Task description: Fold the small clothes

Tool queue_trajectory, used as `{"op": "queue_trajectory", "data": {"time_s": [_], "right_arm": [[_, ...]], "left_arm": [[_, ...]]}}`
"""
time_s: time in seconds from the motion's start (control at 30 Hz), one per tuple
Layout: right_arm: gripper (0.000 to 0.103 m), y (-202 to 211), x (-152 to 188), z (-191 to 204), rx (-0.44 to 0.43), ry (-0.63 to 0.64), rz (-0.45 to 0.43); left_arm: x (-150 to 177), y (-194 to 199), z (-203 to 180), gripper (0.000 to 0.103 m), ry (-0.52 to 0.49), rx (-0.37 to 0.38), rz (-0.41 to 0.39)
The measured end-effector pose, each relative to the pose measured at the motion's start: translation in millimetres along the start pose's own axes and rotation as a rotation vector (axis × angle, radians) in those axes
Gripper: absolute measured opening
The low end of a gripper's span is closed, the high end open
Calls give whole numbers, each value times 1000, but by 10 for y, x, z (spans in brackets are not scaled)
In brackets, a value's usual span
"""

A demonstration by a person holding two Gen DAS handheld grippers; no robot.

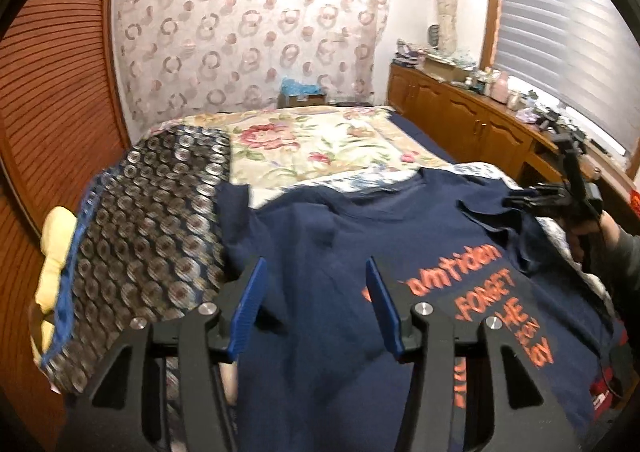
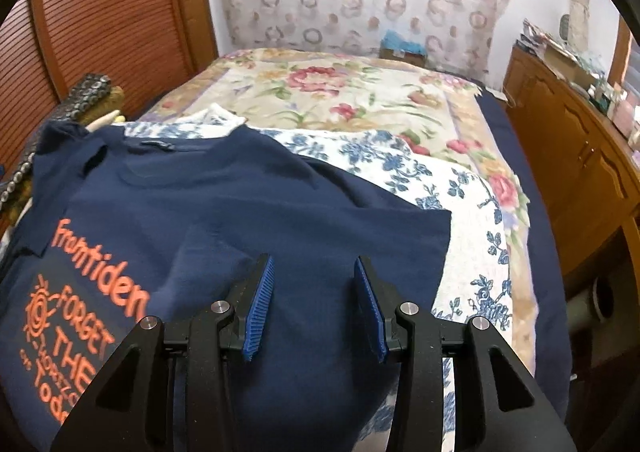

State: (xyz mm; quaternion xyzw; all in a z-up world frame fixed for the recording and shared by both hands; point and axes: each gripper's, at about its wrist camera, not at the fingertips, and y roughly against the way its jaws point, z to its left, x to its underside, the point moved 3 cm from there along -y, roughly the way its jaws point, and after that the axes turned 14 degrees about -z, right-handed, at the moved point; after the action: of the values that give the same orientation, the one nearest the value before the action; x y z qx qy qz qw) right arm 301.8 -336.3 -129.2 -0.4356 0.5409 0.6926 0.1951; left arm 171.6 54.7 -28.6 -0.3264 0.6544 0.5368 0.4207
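1. The left gripper has its two fingers apart; their blue ribbed pads close on nothing, with navy cloth lying below the gap.
2. The right gripper likewise holds its fingers apart over the cloth; its blue ridged pads grip nothing; in the left wrist view it shows at 3 o'clock, held by a hand in a grey sleeve.
3. The navy T-shirt lies spread on the bed, soft matte knit, lightly creased, with orange printed lettering at 9 o'clock and a ribbed neckline at 11 o'clock; one sleeve ends in a straight hem at 3 o'clock.
4. Under it lies a white textured cloth with blue flowers; beyond, at 12 o'clock, a cream floral bedspread.
5. In the left view, a shiny dark fabric with round medallions lies at 9 o'clock, beside slatted wooden doors; a wooden cabinet stands at 2 o'clock.
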Motion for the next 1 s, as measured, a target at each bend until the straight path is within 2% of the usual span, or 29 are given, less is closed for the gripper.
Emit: {"op": "queue_trajectory", "data": {"time_s": [0.27,0.33,0.47,0.73,0.87,1.0], "right_arm": [[42,-138,46,-81,5,21,21],[42,-149,38,-87,7,25,18],[43,-148,54,-94,1,25,1],[43,-118,35,-150,-11,11,2],[54,-94,-30,-266,11,-12,-13],[56,-118,-39,-464,56,-24,-8]], "left_arm": [[-173,-452,309,47,-2,-72,59],[-201,-559,376,46,1,-76,73],[-212,-728,427,36,-3,-71,98],[-195,-952,417,36,-17,-79,140],[-197,-1008,403,36,-25,-80,153],[-201,-1026,399,36,-29,-78,152]]}}
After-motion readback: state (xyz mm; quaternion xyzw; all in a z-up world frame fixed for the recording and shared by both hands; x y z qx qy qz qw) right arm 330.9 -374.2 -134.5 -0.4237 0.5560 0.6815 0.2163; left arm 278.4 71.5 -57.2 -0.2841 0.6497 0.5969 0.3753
